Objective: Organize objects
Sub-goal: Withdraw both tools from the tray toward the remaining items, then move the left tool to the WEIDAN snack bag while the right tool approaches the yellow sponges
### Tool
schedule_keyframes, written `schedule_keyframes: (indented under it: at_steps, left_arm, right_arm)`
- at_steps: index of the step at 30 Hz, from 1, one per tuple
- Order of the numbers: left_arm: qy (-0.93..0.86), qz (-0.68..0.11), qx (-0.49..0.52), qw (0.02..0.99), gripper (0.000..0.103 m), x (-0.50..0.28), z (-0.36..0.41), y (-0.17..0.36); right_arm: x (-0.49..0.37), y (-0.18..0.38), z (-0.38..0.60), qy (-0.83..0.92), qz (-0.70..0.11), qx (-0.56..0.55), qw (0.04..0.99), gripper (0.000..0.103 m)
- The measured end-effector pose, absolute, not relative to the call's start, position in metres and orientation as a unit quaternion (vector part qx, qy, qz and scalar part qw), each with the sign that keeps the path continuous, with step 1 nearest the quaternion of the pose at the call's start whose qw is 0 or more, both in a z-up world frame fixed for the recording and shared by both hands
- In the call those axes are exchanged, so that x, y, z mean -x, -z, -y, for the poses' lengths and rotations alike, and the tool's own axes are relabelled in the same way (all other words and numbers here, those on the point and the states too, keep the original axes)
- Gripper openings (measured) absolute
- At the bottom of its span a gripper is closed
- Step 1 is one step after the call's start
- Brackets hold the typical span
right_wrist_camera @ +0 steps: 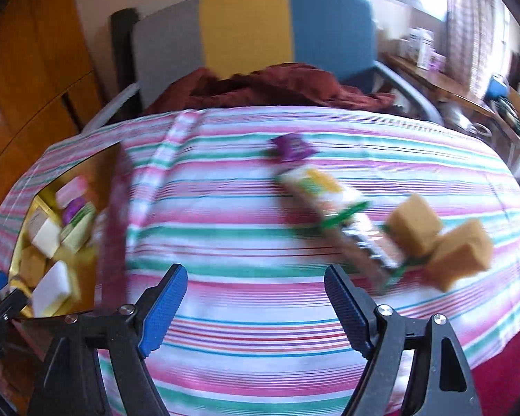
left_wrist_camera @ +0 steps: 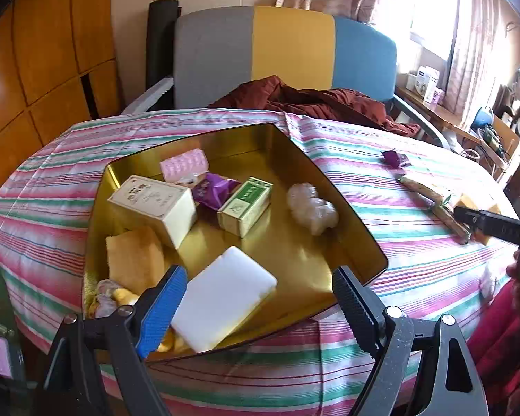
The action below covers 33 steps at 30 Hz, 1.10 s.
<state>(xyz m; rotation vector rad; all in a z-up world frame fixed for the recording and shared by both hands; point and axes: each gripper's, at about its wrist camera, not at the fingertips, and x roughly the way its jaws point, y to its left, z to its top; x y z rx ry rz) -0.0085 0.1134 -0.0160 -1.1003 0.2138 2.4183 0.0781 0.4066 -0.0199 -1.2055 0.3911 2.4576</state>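
Note:
A gold tin tray (left_wrist_camera: pixel 360 228) sits on the striped tablecloth and holds a white block (left_wrist_camera: pixel 225 298), a cream box (left_wrist_camera: pixel 156 204), a green box (left_wrist_camera: pixel 246 204), an orange sponge (left_wrist_camera: pixel 135 260), a purple packet (left_wrist_camera: pixel 215 187), a pink item (left_wrist_camera: pixel 185 164) and a white lump (left_wrist_camera: pixel 312 208). My left gripper (left_wrist_camera: pixel 260 291) is open over the tray's near edge, holding nothing. My right gripper (right_wrist_camera: pixel 256 291) is open and empty above the cloth. On the cloth lie a long snack packet (right_wrist_camera: pixel 339 222), two orange sponges (right_wrist_camera: pixel 416 225) (right_wrist_camera: pixel 461 253) and a purple packet (right_wrist_camera: pixel 293 147). The tray also shows at the left of the right wrist view (right_wrist_camera: pixel 45 190).
A chair with grey, yellow and blue back (left_wrist_camera: pixel 287 48) stands behind the table with a dark red cloth (left_wrist_camera: pixel 312 100) on it. A cluttered side table (left_wrist_camera: pixel 468 121) is at the right. The right wrist view is motion-blurred.

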Motion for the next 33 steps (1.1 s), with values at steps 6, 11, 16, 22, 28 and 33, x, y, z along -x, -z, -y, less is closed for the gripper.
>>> schedule_keyframes:
  at_steps: [6, 11, 16, 22, 28, 33]
  left_arm:
    - [-0.874, -0.084, 0.403, 0.257, 0.087, 0.006, -0.129, 0.016]
    - [-0.869, -0.092, 0.402, 0.273, 0.087, 0.004, -0.143, 0.013]
    - [-0.863, -0.103, 0.396, 0.296, 0.088, 0.001, -0.164, 0.008]
    - [-0.848, -0.114, 0.395, 0.336, 0.088, -0.001, -0.198, 0.002]
    - [-0.828, -0.122, 0.408, 0.365, 0.088, 0.005, -0.237, 0.003]
    - [-0.810, -0.122, 0.426, 0.385, 0.088, 0.011, -0.270, 0.006]
  right_arm:
    - [-0.110, 0.010, -0.465, -0.861, -0.169, 0.410, 0.250, 0.083]
    - [-0.145, 0.006, -0.514, -0.844, -0.233, 0.375, 0.303, 0.084]
    - [-0.189, 0.012, -0.556, -0.821, -0.361, 0.302, 0.323, 0.086]
    - [-0.221, 0.019, -0.576, -0.798, -0.450, 0.231, 0.328, 0.086]
    - [-0.213, 0.018, -0.571, -0.808, -0.440, 0.233, 0.315, 0.086]
    - [-0.212, 0.021, -0.575, -0.808, -0.447, 0.234, 0.305, 0.086]
